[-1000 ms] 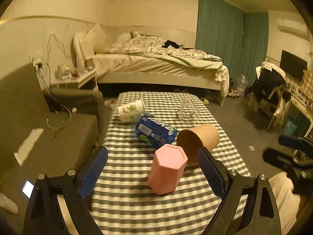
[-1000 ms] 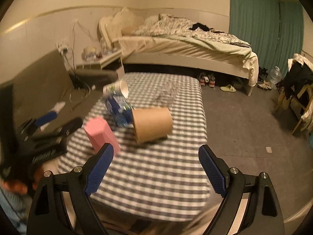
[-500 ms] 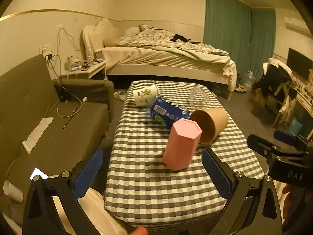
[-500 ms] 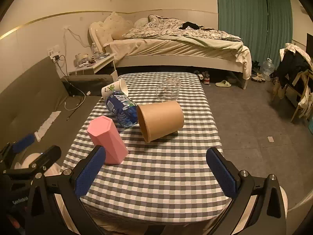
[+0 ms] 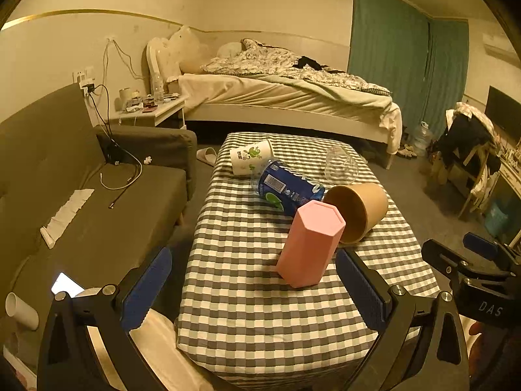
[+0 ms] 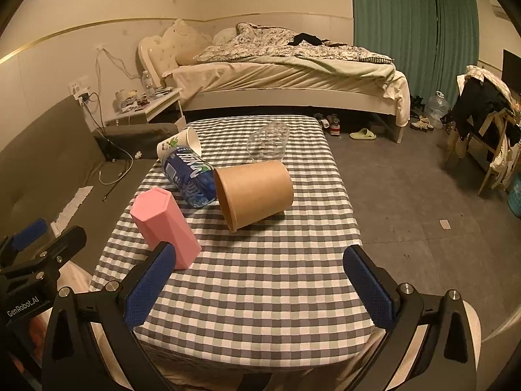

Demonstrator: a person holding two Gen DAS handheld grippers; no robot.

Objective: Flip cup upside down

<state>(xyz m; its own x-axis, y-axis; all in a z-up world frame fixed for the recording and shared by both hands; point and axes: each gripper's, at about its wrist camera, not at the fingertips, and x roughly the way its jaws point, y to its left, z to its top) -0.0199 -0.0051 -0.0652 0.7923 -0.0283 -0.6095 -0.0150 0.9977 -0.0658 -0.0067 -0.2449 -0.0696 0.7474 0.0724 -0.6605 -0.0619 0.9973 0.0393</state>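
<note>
A pink hexagonal cup [image 5: 309, 242] [image 6: 164, 228] stands upside down on the checkered table [image 5: 260, 309] [image 6: 260, 293], closed end up. A brown paper cup [image 5: 358, 210] [image 6: 255, 194] lies on its side behind it. My left gripper [image 5: 254, 290] is open and empty, back from the pink cup near the table's front edge. My right gripper [image 6: 257, 288] is open and empty over the table's near part. Each gripper shows at the edge of the other's view.
A blue-labelled bottle [image 5: 288, 187] [image 6: 192, 176], a white printed paper cup [image 5: 250, 156] [image 6: 179, 143] and a clear plastic cup [image 5: 340, 164] [image 6: 268, 140] lie on the table farther back. A grey sofa [image 5: 81, 189] stands on the left, a bed [image 5: 286, 97] behind.
Both grippers have pulled back and up from the table, so the cups look farther away. The pink cup stands free, upside down, where it stood before.
</note>
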